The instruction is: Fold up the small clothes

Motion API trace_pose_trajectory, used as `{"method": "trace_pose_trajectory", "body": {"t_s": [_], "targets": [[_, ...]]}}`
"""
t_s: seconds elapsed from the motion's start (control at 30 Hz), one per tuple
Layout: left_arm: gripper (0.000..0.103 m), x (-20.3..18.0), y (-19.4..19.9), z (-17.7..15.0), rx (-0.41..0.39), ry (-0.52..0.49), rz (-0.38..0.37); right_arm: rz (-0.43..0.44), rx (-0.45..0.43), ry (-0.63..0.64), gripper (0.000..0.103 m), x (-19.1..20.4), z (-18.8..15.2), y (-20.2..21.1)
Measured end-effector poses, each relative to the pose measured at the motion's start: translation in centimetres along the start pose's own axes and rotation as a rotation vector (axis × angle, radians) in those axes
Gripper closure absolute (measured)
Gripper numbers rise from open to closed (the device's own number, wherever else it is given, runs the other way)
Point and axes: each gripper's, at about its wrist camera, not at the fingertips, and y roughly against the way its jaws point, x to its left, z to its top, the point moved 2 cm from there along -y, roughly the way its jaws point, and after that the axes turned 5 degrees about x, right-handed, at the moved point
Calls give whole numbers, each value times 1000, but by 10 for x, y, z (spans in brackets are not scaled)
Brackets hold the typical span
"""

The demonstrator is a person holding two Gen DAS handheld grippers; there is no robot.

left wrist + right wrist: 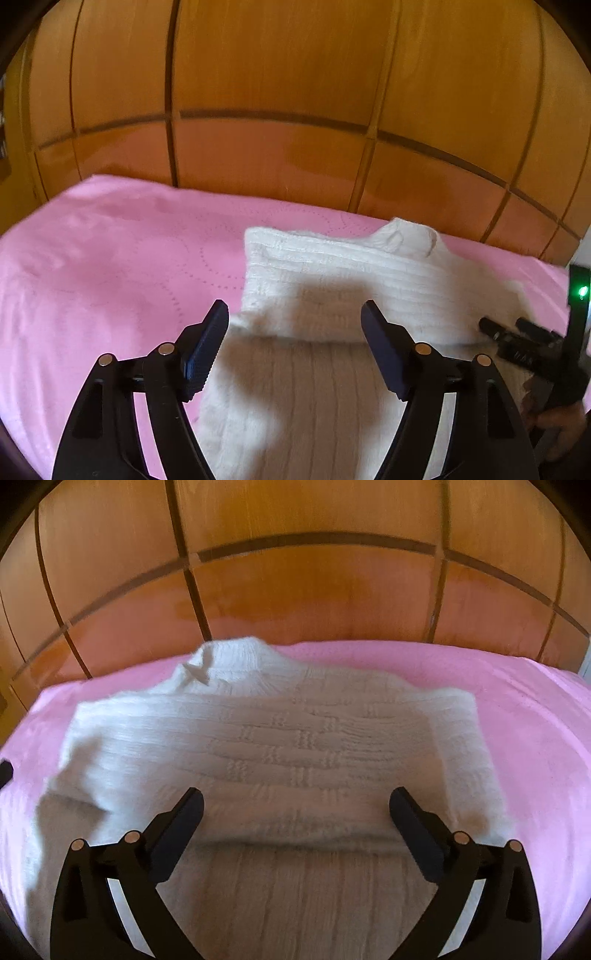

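White knitted sweater (266,746) lies folded on the pink bedspread (535,738) before a wooden panelled wall (295,583), directly under and ahead of the left gripper (295,317) and right gripper (295,805), both spread wide and holding nothing.

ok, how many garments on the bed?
1: a white sweater lying on the pink bedspread, collar toward the wooden wall, in front of both open hand-held grippers. Anything underneath it would be hidden.

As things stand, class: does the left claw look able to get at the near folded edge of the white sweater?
Probably yes. The left claw is open right over the white sweater on the pink blanket, and nothing lies between. The right claw is off to the side.
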Motion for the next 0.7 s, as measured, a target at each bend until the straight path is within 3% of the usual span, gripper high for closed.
{"method": "trace_pose_trajectory", "body": {"t_s": [0.13, 0.43, 0.7], "targets": [[30, 0, 20, -15, 8, 5, -17, 7, 2, -48, 2, -11, -13, 25], [30, 10, 47, -51, 31, 34, -38, -68, 26, -121, 2, -61, -61, 73], [30, 30, 44, -78, 109, 54, -44, -80, 107, -244, 2, -106, -115, 86]]}}
